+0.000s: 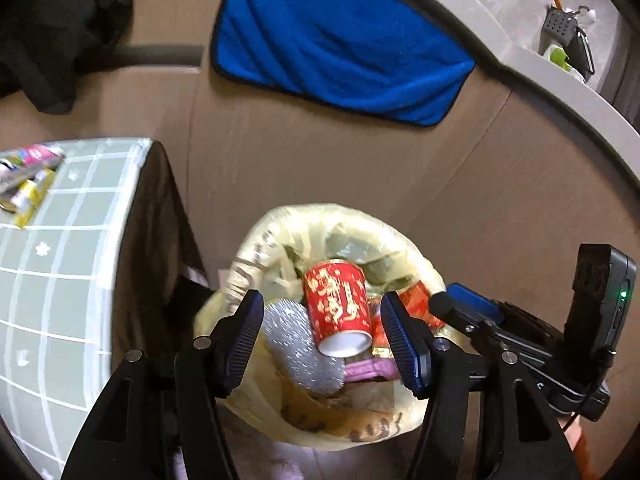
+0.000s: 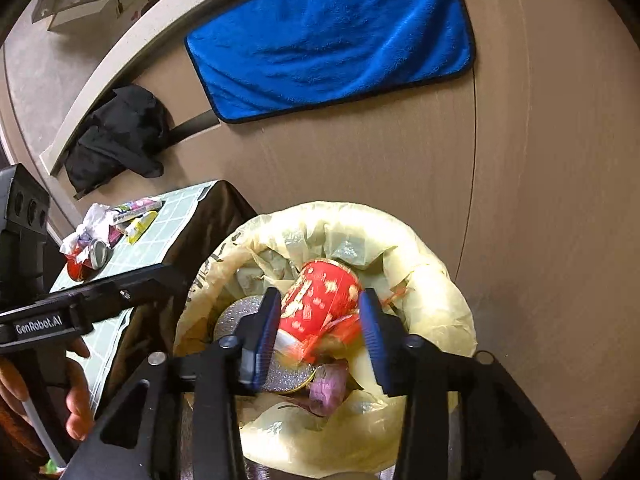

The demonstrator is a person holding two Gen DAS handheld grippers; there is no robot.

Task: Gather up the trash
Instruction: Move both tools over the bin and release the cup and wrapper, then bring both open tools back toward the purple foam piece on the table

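Both grippers point steeply down, side by side. The left gripper (image 1: 322,338) stands with its jaws spread wide, nothing pressed between the blue pads. To its right, the right gripper (image 2: 320,330) has its jaws parted as well, pads clear on both sides. Off to the right gripper's left, a hand (image 2: 76,396) wraps its fingers round the left gripper's black handle.

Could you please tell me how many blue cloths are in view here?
1. The blue cloth hangs flat against the brown panel above and behind the lined trash bin; both wrist views show this same cloth. Others may lie out of view.
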